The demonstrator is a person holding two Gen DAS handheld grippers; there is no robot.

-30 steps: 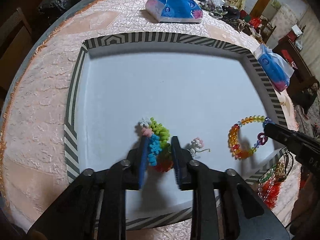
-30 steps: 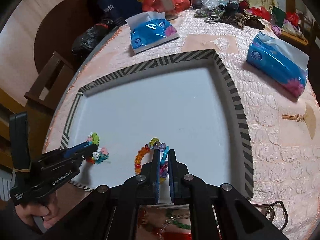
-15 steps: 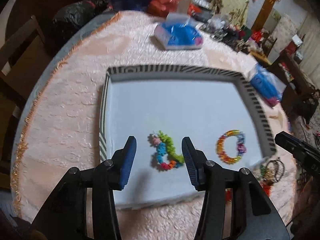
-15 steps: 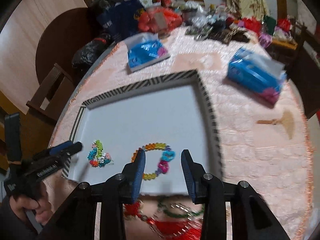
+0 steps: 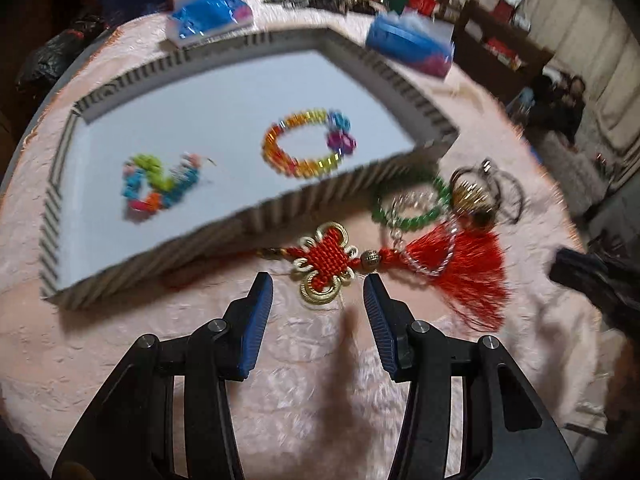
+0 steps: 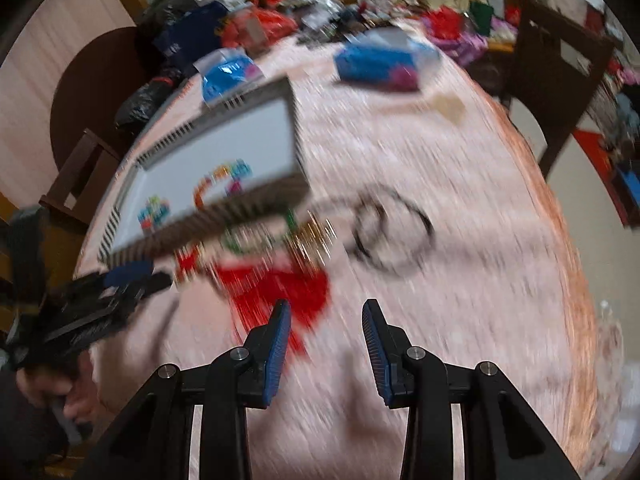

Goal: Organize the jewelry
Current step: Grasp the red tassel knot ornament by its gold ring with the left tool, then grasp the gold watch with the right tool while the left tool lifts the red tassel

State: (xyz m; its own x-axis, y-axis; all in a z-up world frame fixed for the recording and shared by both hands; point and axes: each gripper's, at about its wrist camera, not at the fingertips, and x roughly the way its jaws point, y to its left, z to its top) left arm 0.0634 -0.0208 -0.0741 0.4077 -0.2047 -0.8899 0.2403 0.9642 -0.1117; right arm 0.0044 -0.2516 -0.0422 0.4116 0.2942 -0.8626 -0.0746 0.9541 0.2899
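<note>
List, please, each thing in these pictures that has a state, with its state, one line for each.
Left gripper: open, empty, above the tablecloth.
Right gripper: open, empty.
Tray: holds two bracelets.
Amber bead bracelet: lying flat in the tray.
Multicolour bracelet: lying in the tray, bunched.
Red knot tassel: outside the tray, on the cloth.
Green bead bracelet: outside the tray.
Gold bell charm: outside the tray.

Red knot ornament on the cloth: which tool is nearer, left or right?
Left. The left tool is open right at the red knot ornament, fingers either side of its lower loop. The right tool is open further along, by the red tassel.
</note>
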